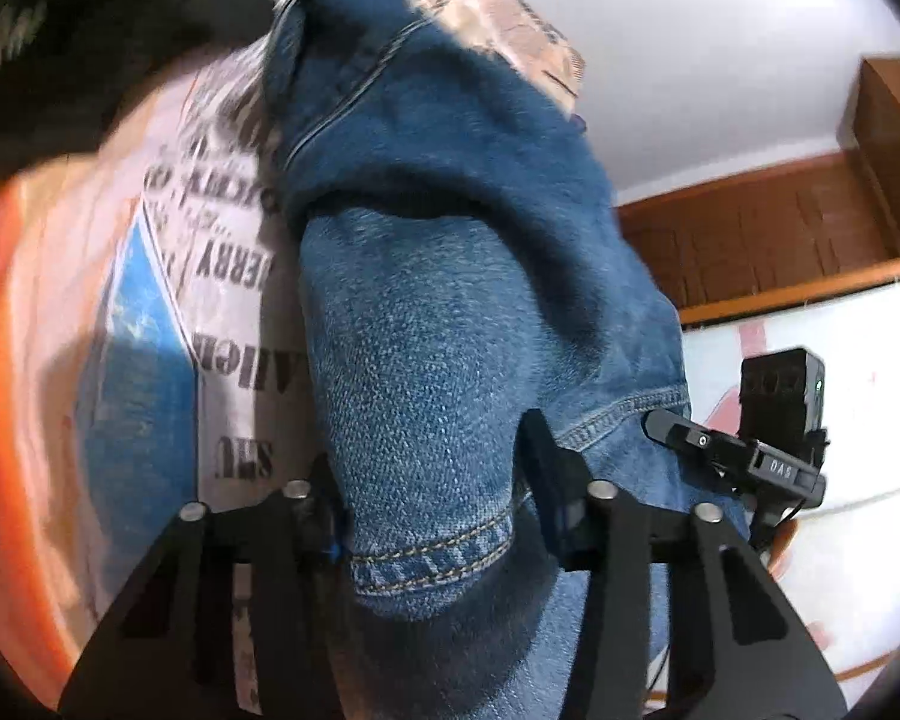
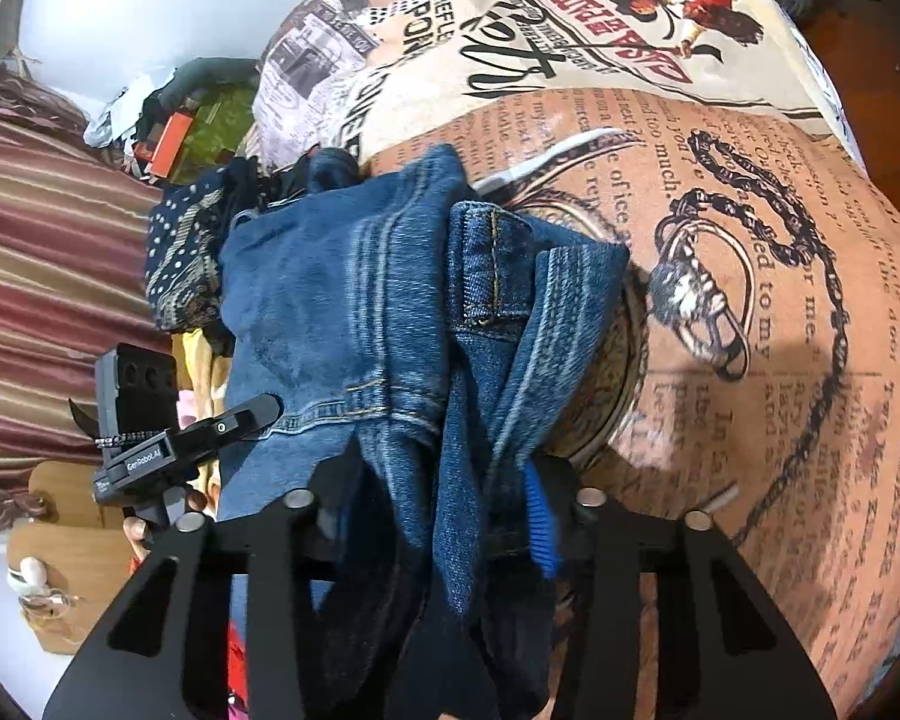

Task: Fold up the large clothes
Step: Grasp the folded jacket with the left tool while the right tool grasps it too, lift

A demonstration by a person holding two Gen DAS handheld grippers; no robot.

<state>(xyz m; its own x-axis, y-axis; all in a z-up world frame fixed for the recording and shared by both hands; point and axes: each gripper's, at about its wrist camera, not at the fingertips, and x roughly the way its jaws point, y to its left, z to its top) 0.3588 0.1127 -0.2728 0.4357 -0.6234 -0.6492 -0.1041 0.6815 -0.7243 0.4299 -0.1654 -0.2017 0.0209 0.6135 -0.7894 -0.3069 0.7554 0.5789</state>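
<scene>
A pair of blue denim jeans (image 1: 450, 276) hangs in front of me, lifted off the printed bedspread (image 1: 222, 276). My left gripper (image 1: 432, 498) is shut on a hemmed edge of the jeans. In the right wrist view the jeans (image 2: 354, 300) are bunched and partly folded over the bedspread (image 2: 750, 312). My right gripper (image 2: 438, 504) is shut on a gathered fold of the denim. The right gripper (image 1: 720, 450) shows at the right of the left wrist view, and the left gripper (image 2: 210, 426) at the left of the right wrist view.
A dark dotted cloth (image 2: 186, 252) and other loose clothes lie beyond the jeans. A striped curtain (image 2: 36, 276) hangs at the left. A wooden headboard (image 1: 768, 234) runs along the white wall. A cluttered pile (image 2: 186, 126) sits at the bed's far side.
</scene>
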